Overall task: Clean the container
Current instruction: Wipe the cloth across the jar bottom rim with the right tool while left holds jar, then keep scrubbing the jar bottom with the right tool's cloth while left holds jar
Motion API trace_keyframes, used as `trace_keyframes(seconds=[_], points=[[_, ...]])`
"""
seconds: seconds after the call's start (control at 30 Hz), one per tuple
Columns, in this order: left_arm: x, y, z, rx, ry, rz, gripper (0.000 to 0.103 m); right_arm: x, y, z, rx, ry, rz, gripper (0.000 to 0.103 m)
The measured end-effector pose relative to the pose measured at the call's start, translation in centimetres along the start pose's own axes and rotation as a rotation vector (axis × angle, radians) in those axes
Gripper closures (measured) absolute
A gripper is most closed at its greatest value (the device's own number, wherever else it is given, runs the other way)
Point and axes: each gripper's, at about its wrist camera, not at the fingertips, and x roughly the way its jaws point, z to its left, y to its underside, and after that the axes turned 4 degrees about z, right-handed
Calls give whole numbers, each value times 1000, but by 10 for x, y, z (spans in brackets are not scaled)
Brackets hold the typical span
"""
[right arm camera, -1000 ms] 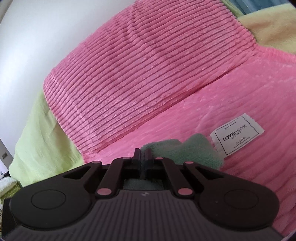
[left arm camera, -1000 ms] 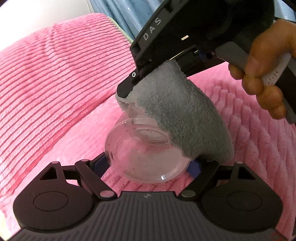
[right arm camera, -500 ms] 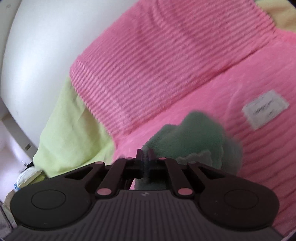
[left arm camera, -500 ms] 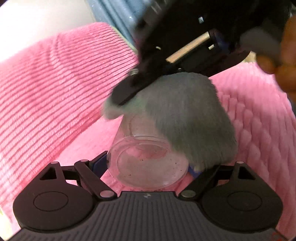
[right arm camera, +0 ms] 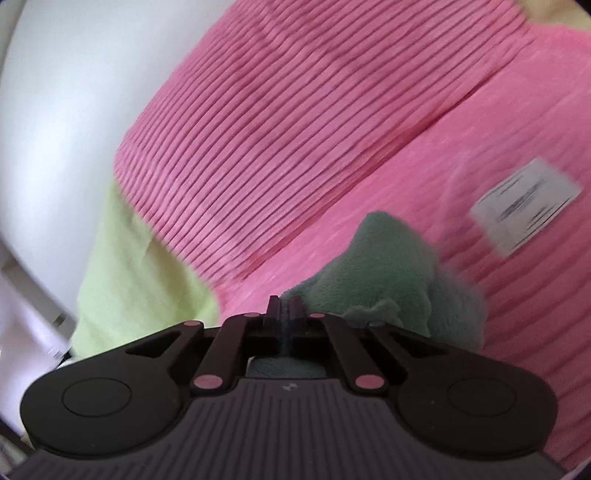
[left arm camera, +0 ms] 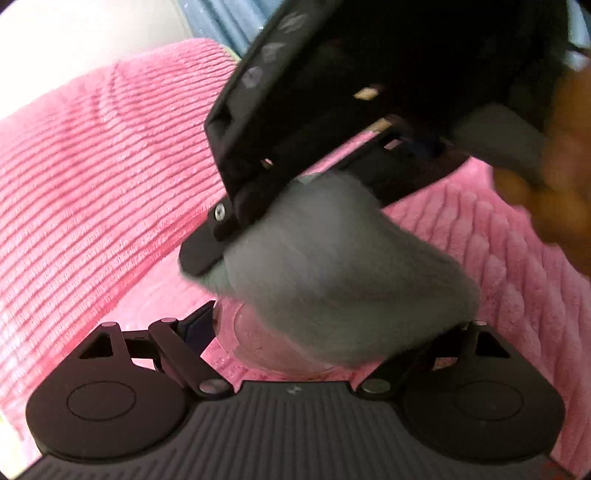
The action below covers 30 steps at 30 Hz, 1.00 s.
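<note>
- Both grippers are at work over a pink surface: the left gripper (left arm camera: pixel 325 332) has its fingers spread around a clear container (left arm camera: pixel 266 347) and pressed against its sides, holding it just above the fabric.
- Right gripper (right arm camera: pixel 284 314) has its jaws pinched tight on a grey-green cloth (right arm camera: pixel 391 266); in the left wrist view the same cloth (left arm camera: pixel 340 273) hangs as a blurred bundle from that gripper and covers most of the container, touching it from above.
- Only the lower left part of the container's rim and wall shows beneath the cloth; the rest is hidden.
- A hand (left arm camera: pixel 554 177) grips the handle of the right gripper at the right edge of the left wrist view, heavily blurred.
- Underneath lies a pink ribbed blanket (left arm camera: pixel 92 177), plush, with fine cords on the raised cushion-like part and a wider pattern lower down.
- A white label (right arm camera: pixel 524 206) is sewn onto the pink fabric, its print too blurred to read.
- Yellow-green fabric (right arm camera: pixel 133 266) borders the pink on the left in the right wrist view.
- A white wall (right arm camera: pixel 74 92) stands behind, and a blue curtain (left arm camera: pixel 221 22) shows at the top of the left wrist view.
</note>
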Motion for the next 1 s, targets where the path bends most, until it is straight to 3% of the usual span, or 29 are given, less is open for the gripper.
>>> trace_keyframes(seconds=[0.1, 0.23, 0.4, 0.47, 0.7, 0.87, 1.0], points=[[-2, 0, -3, 16, -8, -5, 17, -2, -10, -3, -27, 53, -26, 103], [-4, -1, -1, -2, -2, -7, 16, -2, -6, -2, -26, 57, -39, 103], [-7, -4, 34, -224, 166, 1, 16, -10, -1, -7, 27, 42, -70, 103], [-6, -4, 40, -257, 200, 10, 15, -13, -2, -4, 17, 55, -69, 103], [-20, 0, 1, 47, -25, -69, 16, -27, 17, 20, -33, -44, 8, 98], [-21, 0, 2, 52, -30, -69, 17, -17, 27, 18, 1, -68, 43, 101], [-22, 1, 1, 69, -40, -68, 17, 1, 10, 13, -32, -13, 60, 102]])
